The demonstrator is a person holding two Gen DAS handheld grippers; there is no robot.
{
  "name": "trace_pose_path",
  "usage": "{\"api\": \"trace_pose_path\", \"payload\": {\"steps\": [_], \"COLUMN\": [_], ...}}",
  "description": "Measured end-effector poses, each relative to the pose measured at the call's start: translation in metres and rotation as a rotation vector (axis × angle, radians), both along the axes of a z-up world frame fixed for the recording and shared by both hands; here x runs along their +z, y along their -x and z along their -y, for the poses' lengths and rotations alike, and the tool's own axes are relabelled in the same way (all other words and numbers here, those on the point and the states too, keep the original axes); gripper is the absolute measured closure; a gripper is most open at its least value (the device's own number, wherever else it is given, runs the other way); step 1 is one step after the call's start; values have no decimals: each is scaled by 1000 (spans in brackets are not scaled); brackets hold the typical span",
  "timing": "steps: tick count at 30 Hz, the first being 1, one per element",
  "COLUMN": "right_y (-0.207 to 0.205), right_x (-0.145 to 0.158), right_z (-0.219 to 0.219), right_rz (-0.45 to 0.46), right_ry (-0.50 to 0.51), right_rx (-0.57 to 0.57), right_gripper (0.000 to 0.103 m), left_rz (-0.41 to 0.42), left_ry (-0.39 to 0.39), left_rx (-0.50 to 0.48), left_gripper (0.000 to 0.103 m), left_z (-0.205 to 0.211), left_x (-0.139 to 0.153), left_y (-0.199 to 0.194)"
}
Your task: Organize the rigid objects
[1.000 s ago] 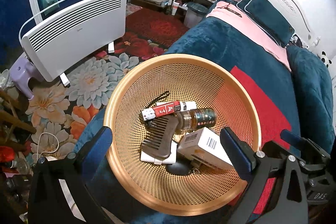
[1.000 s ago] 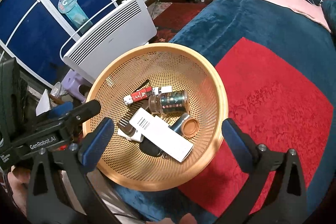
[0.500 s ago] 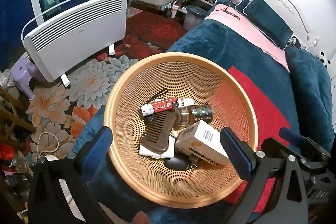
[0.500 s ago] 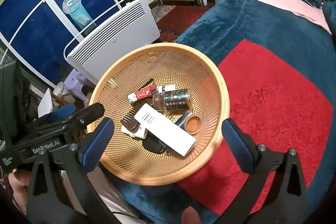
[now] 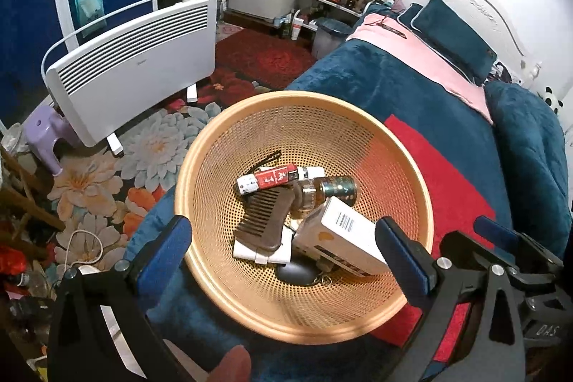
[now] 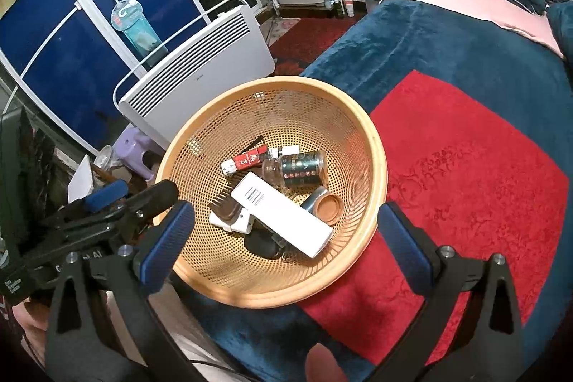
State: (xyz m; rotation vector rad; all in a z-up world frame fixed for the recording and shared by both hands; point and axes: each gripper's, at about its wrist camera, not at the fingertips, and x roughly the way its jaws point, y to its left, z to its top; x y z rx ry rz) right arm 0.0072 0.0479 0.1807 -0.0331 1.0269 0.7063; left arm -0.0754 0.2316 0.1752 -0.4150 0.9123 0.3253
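while a tan basket (image 6: pixel 372 145) of small items is framed on the bed, both the left gripper (image 5: pixel 283 249) and right gripper (image 6: pixel 286 238) are held apart, empty.

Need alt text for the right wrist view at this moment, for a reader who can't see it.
A round tan basket sits on a blue and red bed cover, holding a long white box, a glass jar on its side, a dark comb and other small items. The open right gripper hovers above it, with the left gripper at lower left.

Basket (image 5: pixel 200 167) slid lower-left in right view, slightly rightward in left; contents unmoved inside.
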Motion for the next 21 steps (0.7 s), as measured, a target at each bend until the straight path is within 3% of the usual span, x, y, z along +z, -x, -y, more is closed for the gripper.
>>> {"api": "trace_pose_path", "payload": {"steps": [4, 10, 21], "right_y": [1, 5, 15], "right_x": [-1, -4, -7], "right_z": [4, 12, 27], "right_rz": [-12, -26, -35], "right_ry": [-12, -9, -25], "right_rx": [-3, -14, -51], "right_gripper": [0, 0, 0], "left_rz": [19, 6, -17], "left_ry": [9, -62, -87], "left_rx": [4, 11, 3], "left_gripper": [1, 1, 1], "left_z": [4, 14, 26], "left_x": [0, 1, -5], "left_y": [4, 8, 20]}}
